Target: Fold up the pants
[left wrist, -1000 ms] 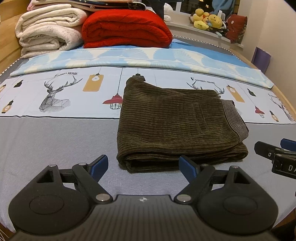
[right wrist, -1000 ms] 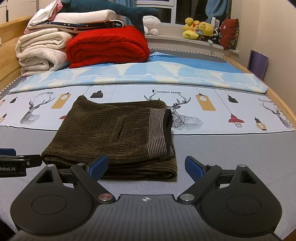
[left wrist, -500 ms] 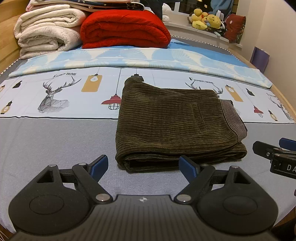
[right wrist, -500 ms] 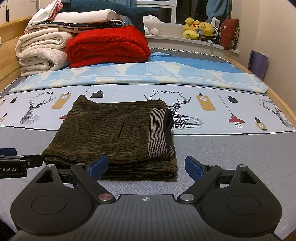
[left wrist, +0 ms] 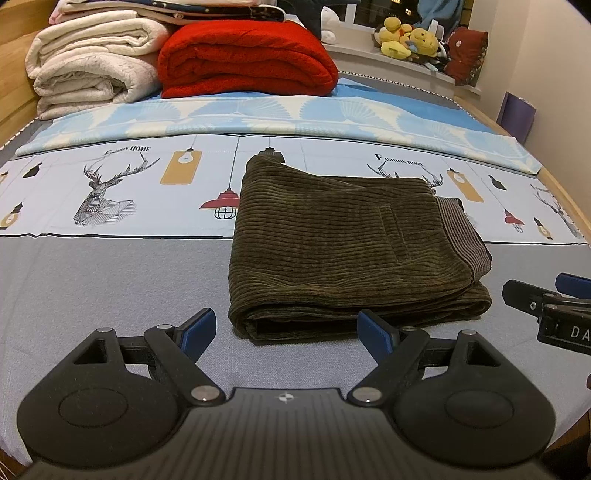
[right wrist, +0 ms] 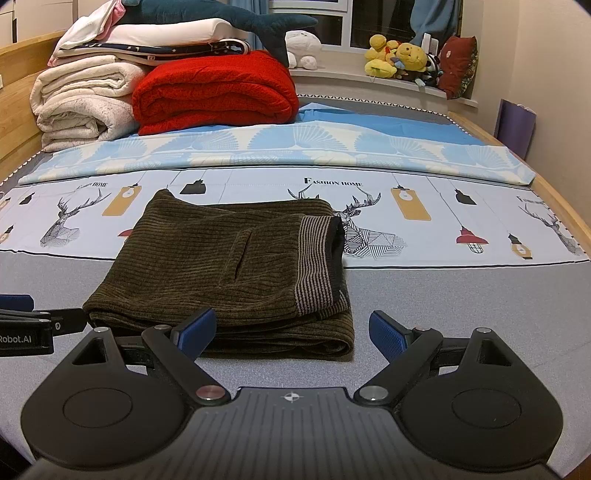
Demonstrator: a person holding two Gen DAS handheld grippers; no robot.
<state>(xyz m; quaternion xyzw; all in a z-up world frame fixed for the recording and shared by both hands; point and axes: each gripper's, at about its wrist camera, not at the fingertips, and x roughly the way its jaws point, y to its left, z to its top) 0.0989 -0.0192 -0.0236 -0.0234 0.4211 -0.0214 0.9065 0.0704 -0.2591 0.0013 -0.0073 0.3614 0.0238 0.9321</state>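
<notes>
Lying folded on the bed (left wrist: 92,280), the pants (left wrist: 343,251) run crosswise, waistband rightward; left gripper (left wrist: 284,330) and right gripper (right wrist: 291,330) gape wide, holding nothing.

Folded pants (left wrist: 343,251) on bed (left wrist: 92,288)

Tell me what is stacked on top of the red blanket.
Nothing rests fully on the red blanket. A blue plush shark's tail hangs over its far edge; whether they touch is unclear. The blanket's back is hidden.
</notes>
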